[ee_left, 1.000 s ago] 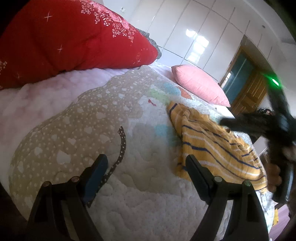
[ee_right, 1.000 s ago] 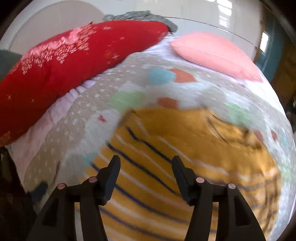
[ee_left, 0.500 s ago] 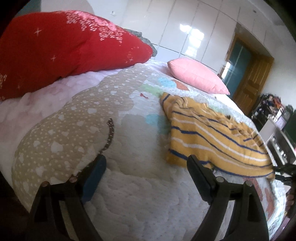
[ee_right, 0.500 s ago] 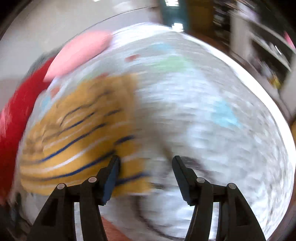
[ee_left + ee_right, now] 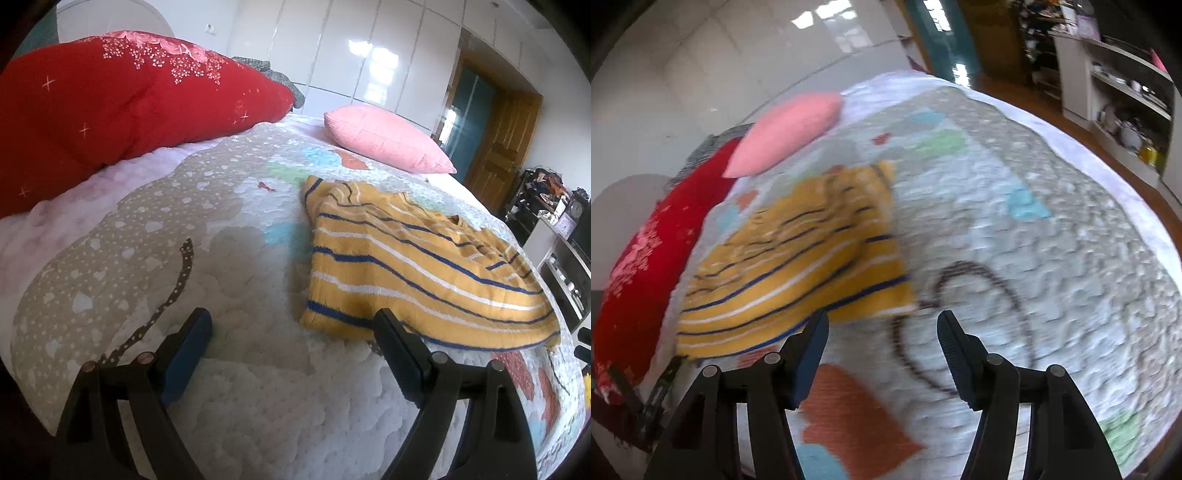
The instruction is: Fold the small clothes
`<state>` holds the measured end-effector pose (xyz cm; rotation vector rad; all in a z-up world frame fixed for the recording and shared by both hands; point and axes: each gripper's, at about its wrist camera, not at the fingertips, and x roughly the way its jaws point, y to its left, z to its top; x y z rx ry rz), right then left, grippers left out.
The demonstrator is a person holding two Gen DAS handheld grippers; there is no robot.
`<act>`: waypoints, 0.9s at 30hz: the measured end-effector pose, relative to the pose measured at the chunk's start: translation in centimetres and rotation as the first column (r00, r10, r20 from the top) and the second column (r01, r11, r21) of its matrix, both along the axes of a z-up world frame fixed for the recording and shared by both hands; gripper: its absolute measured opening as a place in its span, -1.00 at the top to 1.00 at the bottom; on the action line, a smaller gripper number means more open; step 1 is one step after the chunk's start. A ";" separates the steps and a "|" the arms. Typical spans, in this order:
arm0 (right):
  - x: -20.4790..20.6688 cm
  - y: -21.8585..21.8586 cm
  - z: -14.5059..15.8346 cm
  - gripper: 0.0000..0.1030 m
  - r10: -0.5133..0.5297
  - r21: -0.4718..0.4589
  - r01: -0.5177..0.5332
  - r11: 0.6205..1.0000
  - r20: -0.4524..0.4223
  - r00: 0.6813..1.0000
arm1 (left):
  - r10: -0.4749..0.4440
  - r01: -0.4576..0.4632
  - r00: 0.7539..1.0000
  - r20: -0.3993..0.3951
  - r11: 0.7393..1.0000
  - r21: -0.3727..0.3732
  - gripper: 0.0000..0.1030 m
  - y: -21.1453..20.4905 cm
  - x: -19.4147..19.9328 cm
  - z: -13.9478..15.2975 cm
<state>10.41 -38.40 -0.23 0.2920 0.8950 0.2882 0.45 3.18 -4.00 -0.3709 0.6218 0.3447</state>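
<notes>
A small yellow garment with navy and white stripes (image 5: 413, 266) lies folded over on the quilted bedspread (image 5: 240, 266). My left gripper (image 5: 291, 332) is open and empty, low over the quilt, its right finger near the garment's near corner. In the right wrist view the same garment (image 5: 798, 251) lies to the upper left. My right gripper (image 5: 882, 332) is open and empty above the quilt, just past the garment's near edge.
A big red floral pillow (image 5: 122, 99) and a pink pillow (image 5: 384, 140) lie at the head of the bed. White wardrobe doors (image 5: 332, 48) and a wooden door (image 5: 498, 147) stand behind. Shelves with clutter (image 5: 1126, 92) stand beyond the bed's edge (image 5: 1108, 170).
My right gripper swung off the garment, out to the bed's side, and now faces the garment's edge. My left gripper drew back a little, and the garment shows closer to its right finger.
</notes>
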 end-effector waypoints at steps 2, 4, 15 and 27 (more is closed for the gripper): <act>-0.9 1.6 0.2 -0.28 0.024 -0.006 -0.024 1.000 0.029 0.999 | 0.002 -0.002 1.000 -0.002 1.000 0.001 -0.73 -0.1 0.2 0.0; -1.6 3.4 0.6 -0.29 0.056 -0.023 -0.055 0.998 0.067 0.996 | 0.006 -0.006 1.000 -0.007 1.000 0.008 -0.74 -0.2 0.2 -0.1; -2.5 10.7 -1.6 -0.38 0.225 -0.170 -0.199 0.965 0.149 0.963 | 0.034 -0.021 0.996 -0.087 0.989 0.146 -0.90 -2.2 1.2 -1.4; -2.3 9.1 -5.9 -0.43 0.177 -0.155 -0.159 0.975 0.110 0.978 | 0.052 -0.033 0.994 -0.099 0.982 0.187 -0.92 -2.7 1.5 -1.5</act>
